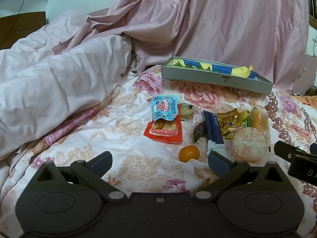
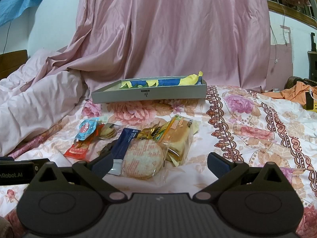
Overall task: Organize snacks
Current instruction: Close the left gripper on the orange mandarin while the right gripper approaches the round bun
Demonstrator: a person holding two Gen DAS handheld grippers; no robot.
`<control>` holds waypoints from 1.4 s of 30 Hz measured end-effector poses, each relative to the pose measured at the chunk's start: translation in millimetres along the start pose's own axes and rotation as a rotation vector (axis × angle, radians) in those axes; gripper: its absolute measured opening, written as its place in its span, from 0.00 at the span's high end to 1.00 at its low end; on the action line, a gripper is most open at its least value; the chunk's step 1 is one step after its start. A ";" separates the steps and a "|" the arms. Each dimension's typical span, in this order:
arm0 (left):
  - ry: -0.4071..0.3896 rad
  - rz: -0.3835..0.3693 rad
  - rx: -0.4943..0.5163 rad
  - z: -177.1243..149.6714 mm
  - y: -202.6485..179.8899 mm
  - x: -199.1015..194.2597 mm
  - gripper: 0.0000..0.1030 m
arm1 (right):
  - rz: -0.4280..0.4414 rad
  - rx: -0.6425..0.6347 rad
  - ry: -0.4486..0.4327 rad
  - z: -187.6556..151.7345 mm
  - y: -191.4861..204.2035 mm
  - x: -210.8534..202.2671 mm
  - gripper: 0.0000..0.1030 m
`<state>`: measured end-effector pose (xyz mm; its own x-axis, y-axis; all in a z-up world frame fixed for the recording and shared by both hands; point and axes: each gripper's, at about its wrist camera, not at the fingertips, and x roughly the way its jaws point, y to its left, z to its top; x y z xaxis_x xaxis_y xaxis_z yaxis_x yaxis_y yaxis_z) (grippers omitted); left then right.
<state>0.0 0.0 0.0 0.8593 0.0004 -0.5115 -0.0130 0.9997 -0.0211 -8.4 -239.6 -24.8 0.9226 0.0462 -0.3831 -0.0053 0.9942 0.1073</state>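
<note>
Snacks lie scattered on a floral bedsheet. In the left wrist view: a light-blue packet on a red packet, a small orange, a dark blue wrapper, a round rice cracker pack, gold sweets. A grey box lined with blue and yellow paper sits behind them. My left gripper is open and empty, short of the orange. My right gripper is open and empty, just before the rice cracker pack and a bread pack. The grey box lies beyond.
A rumpled pink duvet rises on the left. A pink curtain hangs behind the box. Orange cloth and a bag lie at the far right. The other gripper's body shows at the left wrist view's right edge.
</note>
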 end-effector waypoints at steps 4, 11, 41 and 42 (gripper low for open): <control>0.014 -0.008 0.000 0.5 0.3 1.5 0.01 | 0.001 -0.003 0.006 -1.0 0.4 0.7 0.00; 0.080 -0.015 -0.016 8.4 3.1 18.1 0.01 | 0.041 -0.025 0.104 1.3 5.9 10.8 0.00; 0.193 -0.296 0.234 21.9 -9.9 118.8 0.07 | 0.183 -0.390 0.131 6.9 21.4 85.5 0.01; 0.195 -0.302 0.233 21.4 -9.8 119.8 0.09 | 0.183 -0.391 0.130 6.2 21.3 85.7 0.01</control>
<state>114.0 -9.2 -42.7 0.6937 -0.2761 -0.6653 0.3597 0.9330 -0.0121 72.9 -215.0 -49.6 0.8368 0.2113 -0.5050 -0.3320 0.9294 -0.1612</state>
